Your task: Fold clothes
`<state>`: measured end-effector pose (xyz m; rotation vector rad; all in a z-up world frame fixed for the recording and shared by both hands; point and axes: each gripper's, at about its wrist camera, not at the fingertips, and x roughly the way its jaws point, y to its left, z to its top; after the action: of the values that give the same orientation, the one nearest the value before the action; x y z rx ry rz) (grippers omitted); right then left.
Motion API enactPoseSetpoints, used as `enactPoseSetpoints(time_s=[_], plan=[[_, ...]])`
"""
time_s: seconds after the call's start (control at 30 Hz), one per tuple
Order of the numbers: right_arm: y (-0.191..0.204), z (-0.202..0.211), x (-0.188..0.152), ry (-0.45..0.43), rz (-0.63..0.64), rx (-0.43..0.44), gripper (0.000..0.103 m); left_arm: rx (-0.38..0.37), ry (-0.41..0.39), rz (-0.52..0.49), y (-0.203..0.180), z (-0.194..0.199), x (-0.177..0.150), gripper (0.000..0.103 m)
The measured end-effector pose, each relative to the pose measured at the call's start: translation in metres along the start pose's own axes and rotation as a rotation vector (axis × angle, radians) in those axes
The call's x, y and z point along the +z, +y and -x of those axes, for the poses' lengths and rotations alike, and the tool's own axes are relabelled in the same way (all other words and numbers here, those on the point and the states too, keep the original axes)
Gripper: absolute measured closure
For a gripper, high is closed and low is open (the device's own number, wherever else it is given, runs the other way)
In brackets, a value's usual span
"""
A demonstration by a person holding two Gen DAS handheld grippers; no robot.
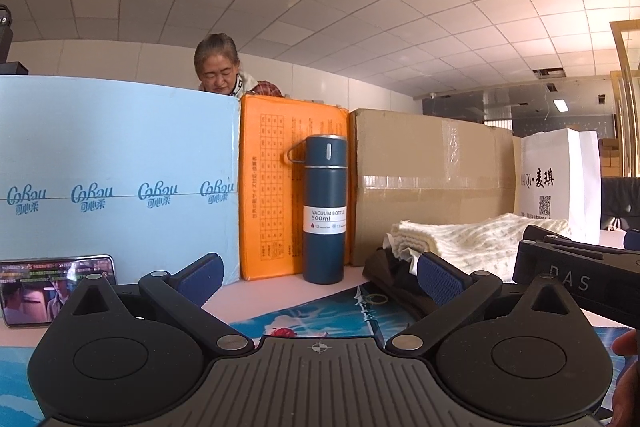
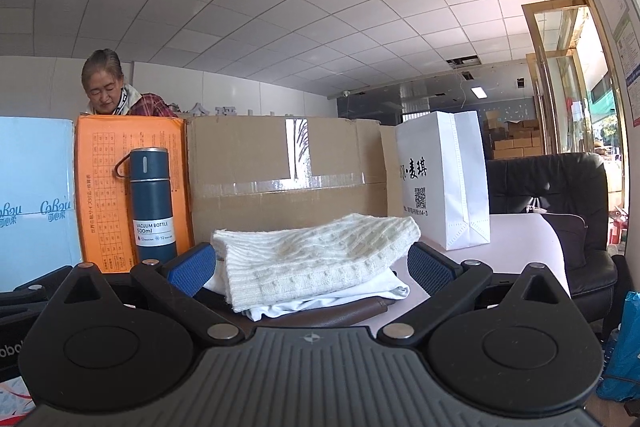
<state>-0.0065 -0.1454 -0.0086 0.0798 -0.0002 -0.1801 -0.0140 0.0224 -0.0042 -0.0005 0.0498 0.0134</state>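
A folded cream knit sweater (image 2: 316, 259) lies on top of a white garment (image 2: 320, 301) and a dark brown one (image 2: 344, 313), a stack on the table straight ahead of my right gripper (image 2: 314, 267). That gripper is open, its blue pads either side of the stack, holding nothing. In the left wrist view the same stack (image 1: 472, 239) lies to the right. My left gripper (image 1: 320, 277) is open and empty, low over the table, facing the blue bottle. The right gripper's body (image 1: 576, 275) shows at the right edge there.
A blue vacuum bottle (image 1: 325, 207) stands against an orange box (image 1: 272, 187), between a light blue carton (image 1: 116, 179) and a large cardboard box (image 2: 288, 171). A white paper bag (image 2: 444, 179) stands at right. A phone (image 1: 40, 287) plays video. A woman (image 1: 220, 69) stands behind.
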Motion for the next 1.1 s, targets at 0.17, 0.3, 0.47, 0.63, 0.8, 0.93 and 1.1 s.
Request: enactPoseSetpoints(time_s=[0.17,0.3,0.47,0.63,0.8,0.93,1.1], plan=[[0.001,-0.003,0.000,0.022,0.003,-0.009,0.000,-0.002,0.007,-0.008,-0.001,0.000,-0.001,0.000],[0.003,-0.012,0.000,0.073,0.009,-0.044,0.000,0.004,0.035,-0.016,-0.002,-0.003,-0.001,0.000],[0.001,-0.017,-0.002,0.102,0.004,-0.051,0.000,0.019,0.070,-0.014,-0.001,-0.007,-0.001,0.000],[0.002,-0.017,-0.002,0.099,0.008,-0.046,0.000,0.020,0.083,-0.010,0.001,-0.008,-0.002,0.000],[0.001,-0.019,-0.002,0.108,0.005,-0.036,0.000,0.020,0.094,-0.007,0.002,-0.010,-0.002,0.000],[0.000,-0.019,-0.002,0.111,0.001,-0.032,0.000,0.020,0.101,-0.007,0.001,-0.010,-0.002,0.000],[0.000,-0.021,-0.003,0.119,0.002,-0.027,0.000,0.019,0.116,-0.009,0.001,-0.012,-0.002,0.000]])
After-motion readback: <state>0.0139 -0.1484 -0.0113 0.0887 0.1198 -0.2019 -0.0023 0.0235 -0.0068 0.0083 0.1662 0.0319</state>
